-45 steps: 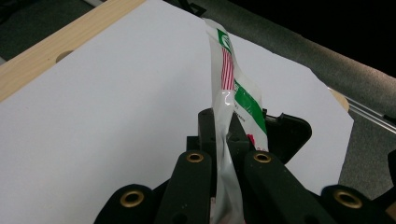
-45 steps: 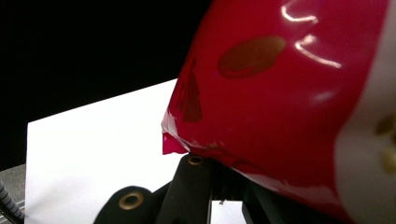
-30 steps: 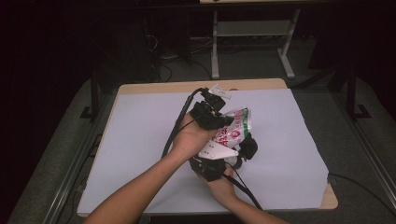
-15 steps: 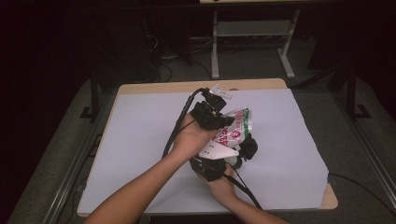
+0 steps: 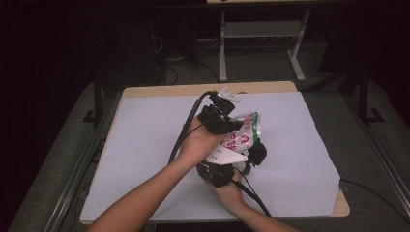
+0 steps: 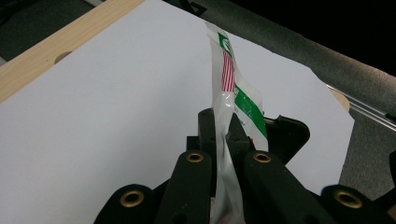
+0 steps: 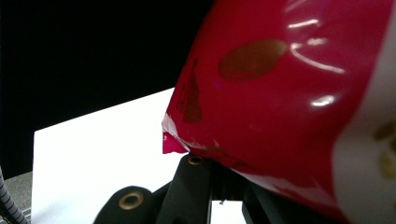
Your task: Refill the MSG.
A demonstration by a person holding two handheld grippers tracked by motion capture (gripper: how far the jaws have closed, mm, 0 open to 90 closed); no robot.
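A snack bag [image 5: 245,129], white with red and green print, is held up over the middle of the white sheet [image 5: 145,145] between both hands. My left gripper [image 5: 236,125] grips its upper edge from the left. In the left gripper view the jaws [image 6: 223,128] are shut on the clear seam of the bag [image 6: 229,77], which rises straight up between them. My right gripper [image 5: 256,152] holds the bag from the near side. In the right gripper view the jaws [image 7: 219,170] are shut on the bottom edge of the glossy red bag [image 7: 280,93].
The wooden table [image 5: 261,88] shows as a rim around the sheet, with a small hole near its far edge. Black cables trail from both grippers across the sheet. A metal stand [image 5: 263,36] and loose cables are on the floor behind the table.
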